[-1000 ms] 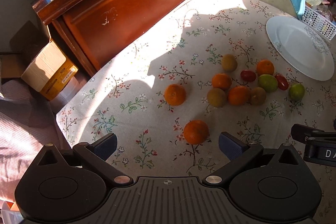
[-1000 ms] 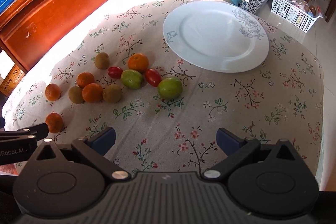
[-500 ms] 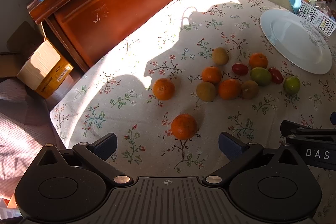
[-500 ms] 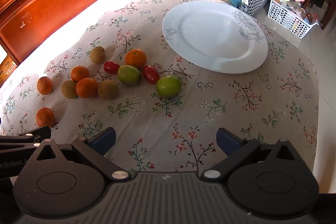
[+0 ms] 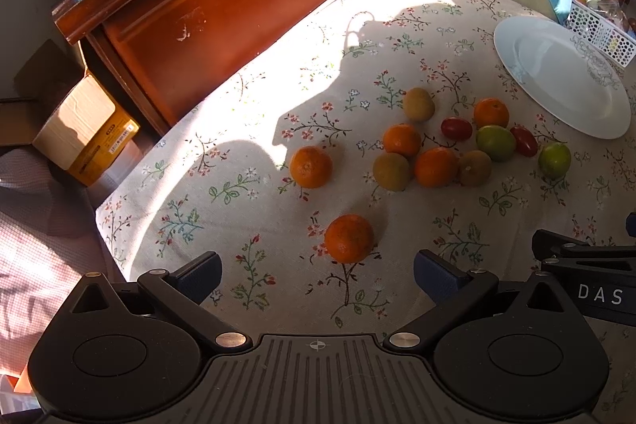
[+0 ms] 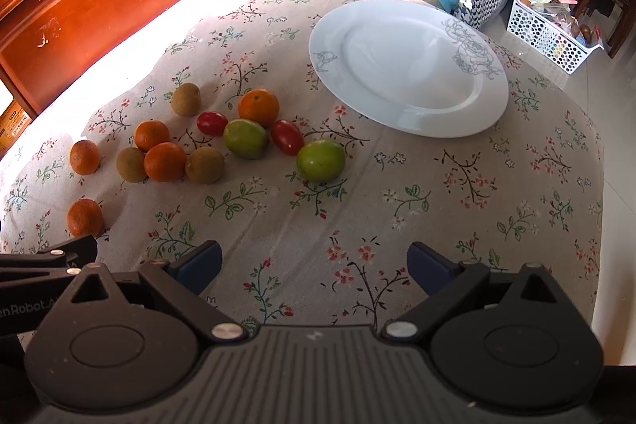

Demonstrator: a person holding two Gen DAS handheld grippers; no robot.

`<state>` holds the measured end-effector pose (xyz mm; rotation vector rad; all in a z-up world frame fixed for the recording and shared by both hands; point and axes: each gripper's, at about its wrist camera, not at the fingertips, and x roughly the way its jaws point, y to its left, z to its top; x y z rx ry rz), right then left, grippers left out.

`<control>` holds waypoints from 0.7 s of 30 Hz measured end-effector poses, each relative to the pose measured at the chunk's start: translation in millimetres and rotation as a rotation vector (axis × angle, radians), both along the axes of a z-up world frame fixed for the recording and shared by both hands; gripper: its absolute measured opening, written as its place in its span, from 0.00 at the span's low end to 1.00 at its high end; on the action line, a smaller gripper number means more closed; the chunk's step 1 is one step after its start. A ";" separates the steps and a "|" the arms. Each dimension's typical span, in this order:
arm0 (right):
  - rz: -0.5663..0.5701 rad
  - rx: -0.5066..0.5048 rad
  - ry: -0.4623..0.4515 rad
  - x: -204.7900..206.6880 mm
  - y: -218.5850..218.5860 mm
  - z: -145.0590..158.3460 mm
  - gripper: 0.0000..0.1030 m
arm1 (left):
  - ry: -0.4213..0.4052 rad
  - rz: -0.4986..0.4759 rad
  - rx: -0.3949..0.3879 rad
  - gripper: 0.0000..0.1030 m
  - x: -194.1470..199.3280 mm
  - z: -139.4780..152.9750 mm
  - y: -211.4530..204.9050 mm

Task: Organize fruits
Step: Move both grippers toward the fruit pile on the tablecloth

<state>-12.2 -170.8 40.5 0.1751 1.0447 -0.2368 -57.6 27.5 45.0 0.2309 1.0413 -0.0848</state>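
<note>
Grippers first: our left gripper [image 5: 316, 271] and right gripper [image 6: 314, 263] both gape, holding nothing. Nearest orange [image 5: 349, 238] lies just ahead; clustered fruits [image 6: 165, 161] beyond; white plate [image 6: 409, 66] farthest, bare.

The plate [image 6: 409, 66] lies near the table's [image 6: 477, 209] far right edge. The fruits [image 6: 206, 142] lie clustered left of it; one orange [image 5: 349, 238] lies apart, nearer.
</note>
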 end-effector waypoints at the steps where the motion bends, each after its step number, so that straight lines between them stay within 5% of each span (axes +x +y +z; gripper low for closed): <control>1: -0.001 0.000 0.000 0.0 0.0 -0.1 0.96 | 0.000 -0.001 -0.001 1.00 0.0 0.0 -0.1; 21: 0.004 0.021 -0.015 -2.3 -5.2 1.9 0.92 | 0.016 -0.018 -0.056 0.99 -0.1 0.8 0.6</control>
